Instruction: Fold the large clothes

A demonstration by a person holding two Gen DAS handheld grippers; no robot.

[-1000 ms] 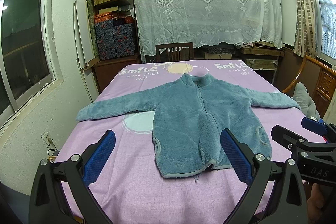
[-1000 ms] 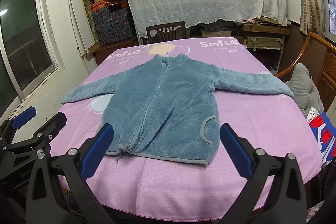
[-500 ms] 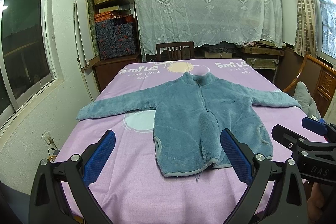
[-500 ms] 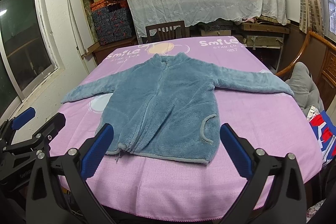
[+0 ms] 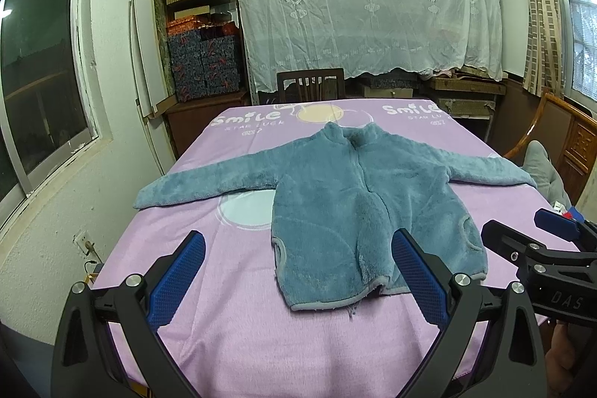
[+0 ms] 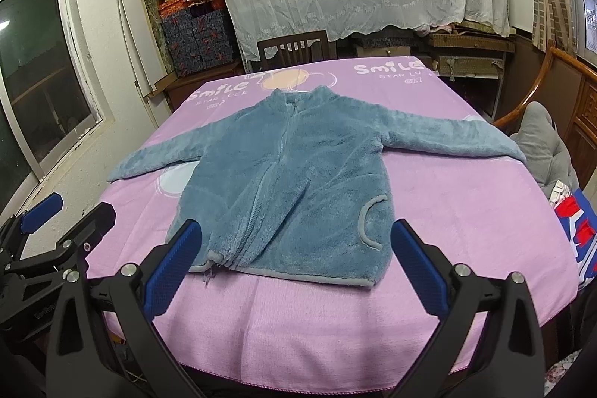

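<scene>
Nothing is folded yet: the blue fleece jacket point(image 5: 358, 211) lies flat, sleeves spread, on the purple tablecloth point(image 5: 231, 316). The left gripper point(image 5: 294, 282) and right gripper point(image 6: 294, 271) hover empty, jaws apart.

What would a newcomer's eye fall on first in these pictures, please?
A fluffy blue-grey jacket lies flat, sleeves spread, in the middle of the purple tablecloth. Nearest the camera, the open left gripper and right gripper hover short of its hem, holding nothing.
</scene>
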